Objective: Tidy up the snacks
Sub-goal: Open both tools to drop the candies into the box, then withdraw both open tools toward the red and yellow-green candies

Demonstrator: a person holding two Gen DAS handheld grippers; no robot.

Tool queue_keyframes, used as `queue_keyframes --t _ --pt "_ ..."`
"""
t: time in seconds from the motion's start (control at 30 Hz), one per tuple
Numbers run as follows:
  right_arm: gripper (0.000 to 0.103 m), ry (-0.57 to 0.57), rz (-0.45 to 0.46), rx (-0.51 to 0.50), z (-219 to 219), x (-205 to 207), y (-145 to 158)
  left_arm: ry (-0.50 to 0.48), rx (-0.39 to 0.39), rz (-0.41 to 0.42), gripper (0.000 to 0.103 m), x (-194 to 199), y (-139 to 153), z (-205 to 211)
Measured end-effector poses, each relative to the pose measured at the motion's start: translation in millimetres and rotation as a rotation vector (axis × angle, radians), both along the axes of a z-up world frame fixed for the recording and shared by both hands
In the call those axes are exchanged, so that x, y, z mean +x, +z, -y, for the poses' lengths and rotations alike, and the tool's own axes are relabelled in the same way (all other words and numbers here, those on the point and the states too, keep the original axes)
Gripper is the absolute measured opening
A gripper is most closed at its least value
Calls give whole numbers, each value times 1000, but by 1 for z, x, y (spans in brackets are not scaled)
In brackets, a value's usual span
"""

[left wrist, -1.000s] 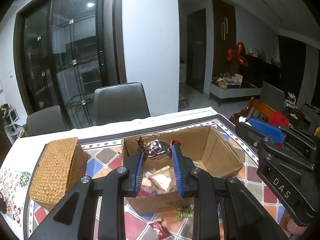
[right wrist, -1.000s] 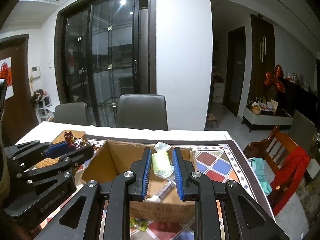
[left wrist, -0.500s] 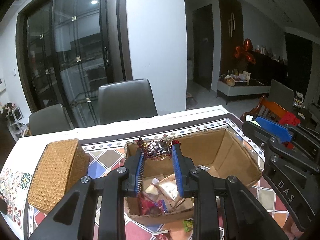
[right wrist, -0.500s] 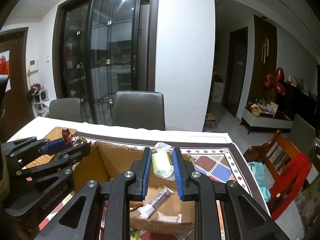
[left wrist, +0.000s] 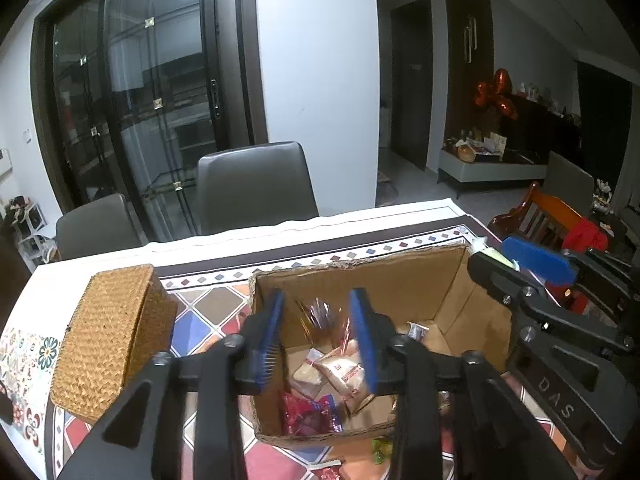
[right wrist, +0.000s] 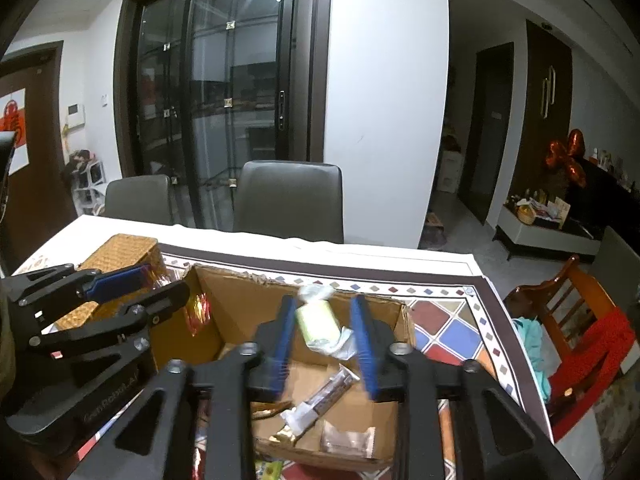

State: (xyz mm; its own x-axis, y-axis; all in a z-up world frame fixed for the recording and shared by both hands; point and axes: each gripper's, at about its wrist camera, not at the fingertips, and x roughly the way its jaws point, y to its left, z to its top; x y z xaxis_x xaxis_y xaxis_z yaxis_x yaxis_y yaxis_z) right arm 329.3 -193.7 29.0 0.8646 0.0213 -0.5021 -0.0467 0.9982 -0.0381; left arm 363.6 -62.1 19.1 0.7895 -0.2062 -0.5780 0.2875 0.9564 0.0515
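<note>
An open cardboard box (left wrist: 360, 266) (right wrist: 248, 276) stands on the patterned tablecloth with several wrapped snacks inside. My left gripper (left wrist: 316, 298) (right wrist: 160, 284) hovers over the box's left end. Its jaws are opening, and a shiny red foil candy (left wrist: 320, 316) (right wrist: 198, 312) shows blurred and loose between them. My right gripper (right wrist: 322, 302) (left wrist: 494, 254) hovers over the right end, its jaws opening too. A pale green wrapped snack (right wrist: 316, 320) hangs tilted between the pads, free of their grip.
A lidded wicker box (left wrist: 108, 340) (right wrist: 128, 252) sits left of the cardboard box. A green candy (left wrist: 382, 448) and a red wrapper (left wrist: 328, 472) lie on the cloth in front. Grey chairs (left wrist: 256, 184) line the far edge; a wooden chair (right wrist: 580, 320) stands right.
Both grippers moved forward and down over the box while shut on their snacks. Now both pairs of jaws have parted, and the foil candy and green snack have come loose.
</note>
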Motion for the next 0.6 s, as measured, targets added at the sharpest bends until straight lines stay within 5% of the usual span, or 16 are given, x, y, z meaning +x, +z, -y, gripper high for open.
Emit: queue_keyframes --t 0.13,0.27,0.6 --pt "61 -27 26 -21 0 -4 3 23 18 17 53 -4 1 -3" --pt "65 -38 32 -25 3 -7 7 56 9 22 67 -9 3 -7" --pt "70 -57 44 -3 8 -22 12 116 13 48 82 -30 10 -14"
